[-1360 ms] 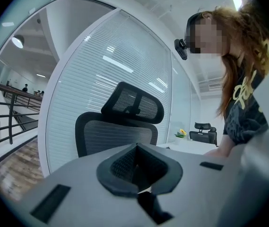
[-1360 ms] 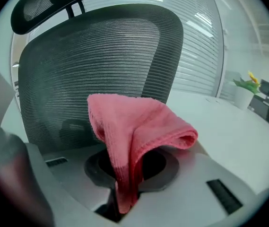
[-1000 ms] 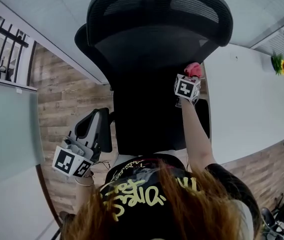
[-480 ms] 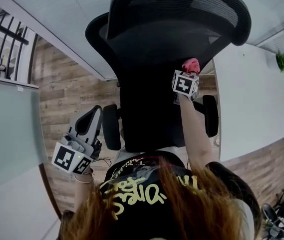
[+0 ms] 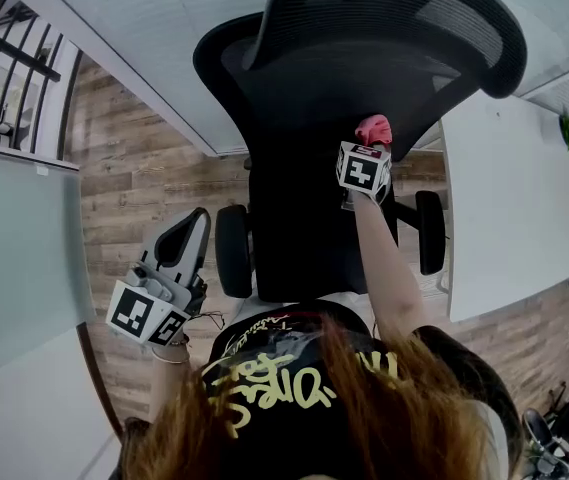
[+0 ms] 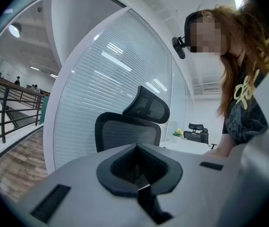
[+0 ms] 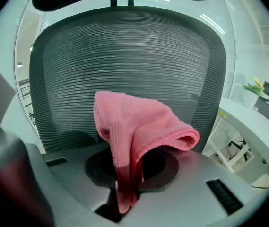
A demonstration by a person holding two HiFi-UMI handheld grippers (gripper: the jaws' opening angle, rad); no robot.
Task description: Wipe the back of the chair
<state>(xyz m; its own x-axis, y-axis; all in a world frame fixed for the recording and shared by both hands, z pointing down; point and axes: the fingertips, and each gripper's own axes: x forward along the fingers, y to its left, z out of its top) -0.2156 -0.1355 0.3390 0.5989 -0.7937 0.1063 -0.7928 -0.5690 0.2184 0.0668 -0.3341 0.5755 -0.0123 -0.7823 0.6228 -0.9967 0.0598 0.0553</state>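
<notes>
The right gripper (image 7: 125, 193) has its jaws pressed together on a thin fold of the pink cloth (image 7: 139, 126). Most of the cloth stands up past the tips and flops to the right. Just beyond it is the ribbed mesh of the chair back (image 7: 125, 65), the surface to be wiped. I cannot tell whether cloth and mesh touch.

The left gripper (image 6: 141, 183) is closed on nothing.

Risks, as I judge them:
- The grip holds only a narrow pinch of cloth. Drag from the mesh on a firm stroke could pull it free.
- The loose bulk leans right, so a stroke to the left could fold it aside and let the bare jaw tips scrape the mesh.
- Nothing steadies the chair. Pressure on 1 side may swivel it away and weaken the wipe.

The right gripper view alone shows how little cloth is pinched, and the mesh texture.

The head view alone shows placement. The cloth sits at the right part of the chair back, below the headrest (image 5: 394, 18). The left gripper hangs low at the left, apart from the chair, beside the left armrest (image 5: 232, 251). The white table (image 5: 504, 198) lies to the right.

The left gripper view alone shows the person leaning in at the right.
</notes>
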